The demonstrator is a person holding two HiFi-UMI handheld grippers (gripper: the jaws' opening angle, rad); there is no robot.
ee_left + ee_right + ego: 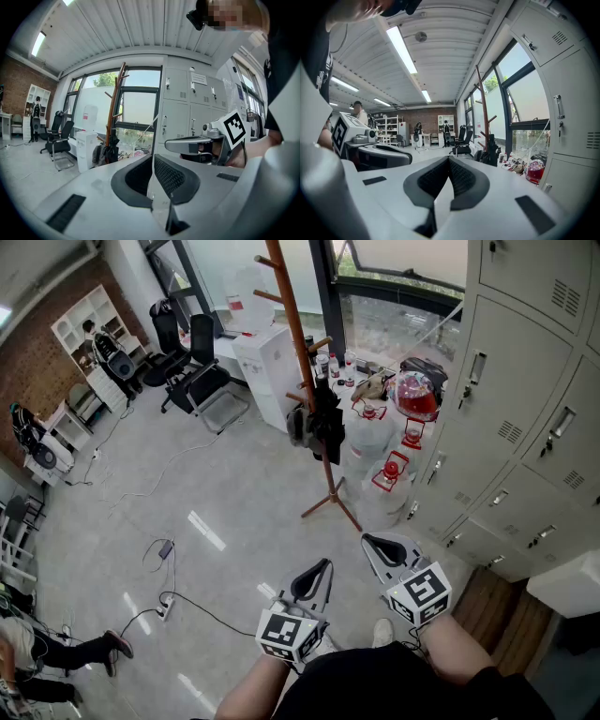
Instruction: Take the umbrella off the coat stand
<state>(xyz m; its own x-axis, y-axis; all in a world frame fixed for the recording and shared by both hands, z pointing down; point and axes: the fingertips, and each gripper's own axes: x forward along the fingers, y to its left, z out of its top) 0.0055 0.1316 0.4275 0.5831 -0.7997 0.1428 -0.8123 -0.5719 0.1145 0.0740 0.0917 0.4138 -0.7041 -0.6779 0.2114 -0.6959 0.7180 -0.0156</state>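
Both left tongs (323, 565) and right tongs (369, 542) are closed, empty; jugs (367, 435) stand beside the coat stand (298, 326).

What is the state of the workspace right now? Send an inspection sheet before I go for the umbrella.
Surface: glossy grey floor.
Job's things: black umbrella hangs on the wooden coat stand, untouched.
Clutter: water jugs by the stand's foot; office chairs further off.
Tongs: left tongs and right tongs both shut, empty, short of the stand.
Cables: power strip with its cable on the floor at left.
Surroundings: grey lockers at right; windows behind the stand.
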